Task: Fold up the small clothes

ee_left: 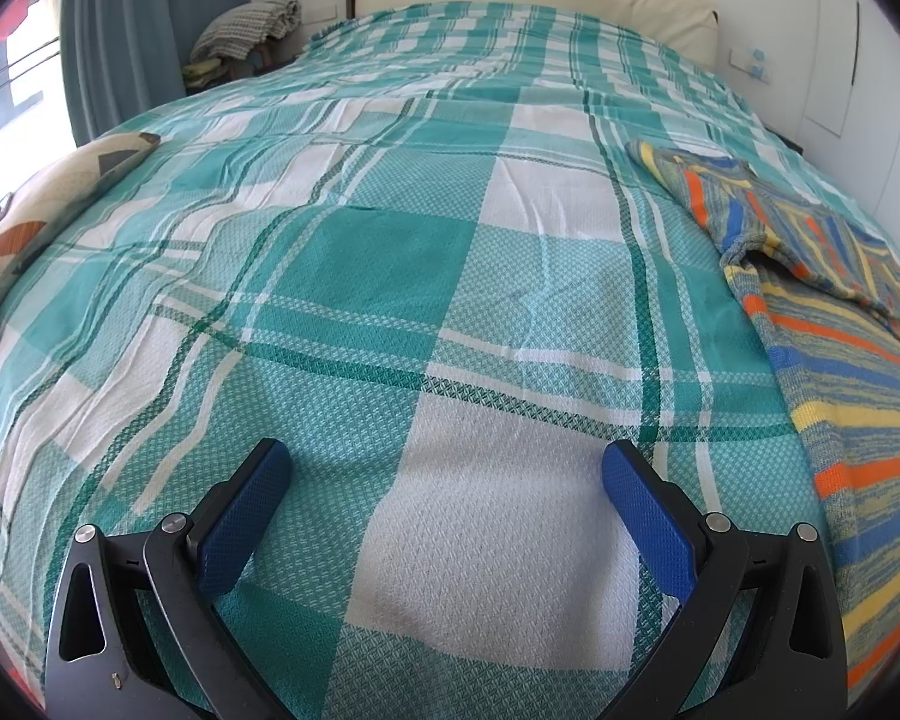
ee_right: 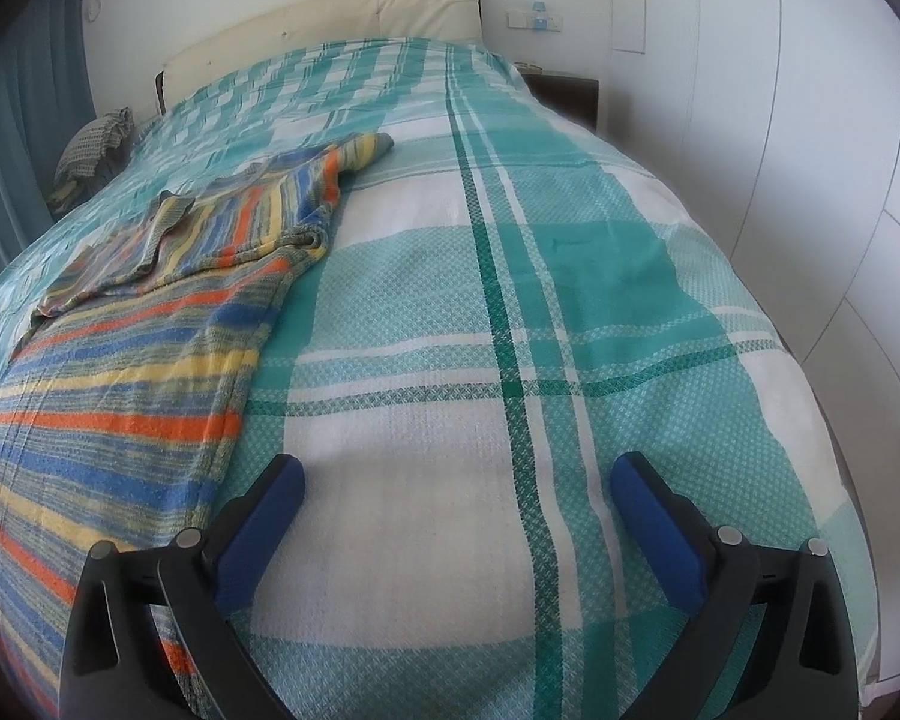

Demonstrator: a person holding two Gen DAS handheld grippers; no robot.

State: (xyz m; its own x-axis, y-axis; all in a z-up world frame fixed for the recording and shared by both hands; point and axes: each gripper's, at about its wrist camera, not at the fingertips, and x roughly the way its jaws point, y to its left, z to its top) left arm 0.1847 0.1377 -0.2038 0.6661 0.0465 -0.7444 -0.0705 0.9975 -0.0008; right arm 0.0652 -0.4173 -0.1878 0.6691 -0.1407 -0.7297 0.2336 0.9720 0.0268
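Sweater (ee_right: 144,324) on plaid bedspread (ee_right: 570,300)

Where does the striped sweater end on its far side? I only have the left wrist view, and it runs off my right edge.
Observer: In the right wrist view the striped sweater stops short of the bed's right side; bare checked bedspread lies beyond it.
Operator: Is the right gripper holding it?
Observer: No. The right gripper is open and empty, over bedspread beside the sweater's edge.
Operator: Anything past the bed on that side?
Observer: A dark bedside table against the white wall.
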